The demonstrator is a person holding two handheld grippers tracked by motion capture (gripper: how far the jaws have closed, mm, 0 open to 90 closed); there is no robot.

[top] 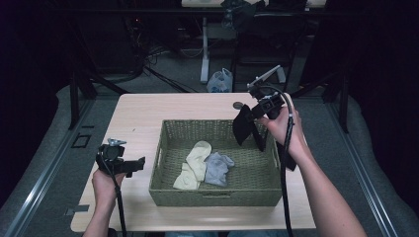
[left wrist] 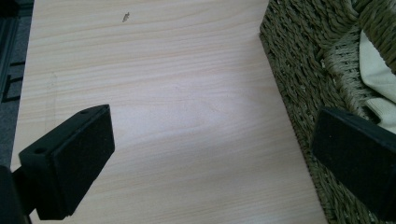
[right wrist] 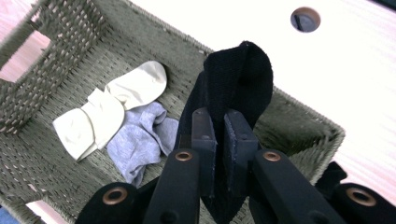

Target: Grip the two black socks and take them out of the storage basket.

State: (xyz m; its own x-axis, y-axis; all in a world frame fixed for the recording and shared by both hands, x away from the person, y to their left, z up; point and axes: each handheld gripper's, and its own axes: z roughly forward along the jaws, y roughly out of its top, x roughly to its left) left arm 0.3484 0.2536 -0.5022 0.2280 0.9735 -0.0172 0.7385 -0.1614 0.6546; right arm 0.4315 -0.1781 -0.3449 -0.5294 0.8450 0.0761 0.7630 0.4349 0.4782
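A green woven basket (top: 165, 190) sits mid-table and holds a cream sock (top: 195, 163) and a grey sock (top: 218, 167) side by side. My right gripper (top: 253, 116) hangs above the basket's far right corner, shut on a black sock (top: 242, 126) that dangles over the basket's rim. In the right gripper view the black sock (right wrist: 240, 79) is pinched between the jaws, with the cream sock (right wrist: 112, 109) and grey sock (right wrist: 140, 140) below. My left gripper (top: 138, 164) rests on the table left of the basket, open and holding nothing; its fingers (left wrist: 74, 158) straddle bare wood beside the basket wall (left wrist: 299, 70).
The light wooden table (top: 138, 113) has a round cable hole (top: 238, 105) behind the basket. Beyond the table, the dim floor holds table legs, cables and a white plastic bag (top: 220, 80). Bare tabletop lies left of and behind the basket.
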